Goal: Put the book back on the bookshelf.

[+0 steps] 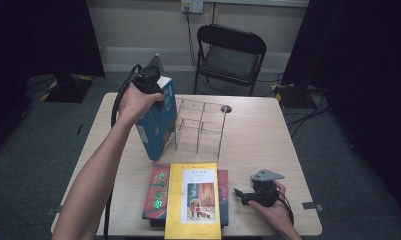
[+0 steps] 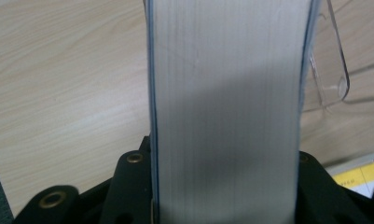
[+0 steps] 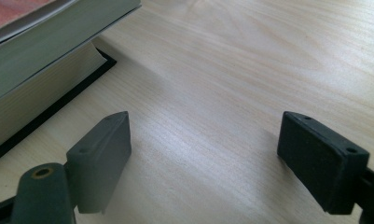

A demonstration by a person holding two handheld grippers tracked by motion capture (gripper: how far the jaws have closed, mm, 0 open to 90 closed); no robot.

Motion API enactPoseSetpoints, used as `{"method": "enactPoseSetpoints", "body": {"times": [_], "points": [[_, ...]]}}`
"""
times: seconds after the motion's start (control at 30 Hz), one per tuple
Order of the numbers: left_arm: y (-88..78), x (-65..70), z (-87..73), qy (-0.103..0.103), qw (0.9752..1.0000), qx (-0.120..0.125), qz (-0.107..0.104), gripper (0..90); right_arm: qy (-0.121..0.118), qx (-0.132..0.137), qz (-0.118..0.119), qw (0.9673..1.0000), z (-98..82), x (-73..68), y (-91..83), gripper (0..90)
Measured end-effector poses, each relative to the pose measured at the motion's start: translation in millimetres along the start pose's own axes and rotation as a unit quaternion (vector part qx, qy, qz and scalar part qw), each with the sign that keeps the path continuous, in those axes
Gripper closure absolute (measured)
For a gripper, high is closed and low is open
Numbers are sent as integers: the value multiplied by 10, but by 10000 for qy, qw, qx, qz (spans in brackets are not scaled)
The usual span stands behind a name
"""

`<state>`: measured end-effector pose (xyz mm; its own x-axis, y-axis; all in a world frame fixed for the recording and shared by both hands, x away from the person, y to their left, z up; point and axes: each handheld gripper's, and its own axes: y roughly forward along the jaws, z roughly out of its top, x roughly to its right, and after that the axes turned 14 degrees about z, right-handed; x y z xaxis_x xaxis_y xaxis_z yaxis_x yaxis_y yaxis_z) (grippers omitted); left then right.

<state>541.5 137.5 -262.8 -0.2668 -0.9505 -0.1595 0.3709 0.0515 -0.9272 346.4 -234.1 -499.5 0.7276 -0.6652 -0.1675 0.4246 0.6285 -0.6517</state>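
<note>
Blue book (image 1: 158,125) held upright at the left of the clear rack (image 1: 200,125), clamped between the jaws of the left gripper (image 1: 147,82), page edges filling the gap, right gripper (image 3: 203,154) kept wide open right of the rack, nothing between its jaws, beside the stacked books (image 1: 193,200)

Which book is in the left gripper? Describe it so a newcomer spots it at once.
Start at the wooden table and find the clear acrylic book rack near its far edge. Just left of the rack, the left gripper clamps the blue book by its top. It is the one book standing on edge, tilted, while the yellow book and those beneath lie flat in a near-edge stack.
</note>
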Motion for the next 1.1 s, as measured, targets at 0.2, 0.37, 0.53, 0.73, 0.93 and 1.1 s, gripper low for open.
{"method": "enactPoseSetpoints", "body": {"times": [0.2, 0.37, 0.53, 0.73, 0.93, 1.1], "points": [[84, 8, 109, -143, 9999, -14, 31, 613, -34, -12, 6, 10000, 0, -7, 4, 172], [194, 30, 141, -168, 9996, -127, 161, 613, -39, -11, 20, 10000, 0, -6, 4, 172], [235, -10, 134, -208, 9997, -85, 127, 612, -63, -12, 39, 10000, 0, -7, 5, 173], [233, 35, 102, -75, 9997, 38, 214, 607, -69, -23, 38, 10000, -1, -13, 4, 173], [133, 10, 57, -48, 9992, 325, 207, 573, -105, -29, 72, 9999, -5, -20, 0, 173], [45, -64, -17, -28, 9976, 648, 252, 493, -112, -34, 76, 9999, -4, -21, 1, 173]]}}
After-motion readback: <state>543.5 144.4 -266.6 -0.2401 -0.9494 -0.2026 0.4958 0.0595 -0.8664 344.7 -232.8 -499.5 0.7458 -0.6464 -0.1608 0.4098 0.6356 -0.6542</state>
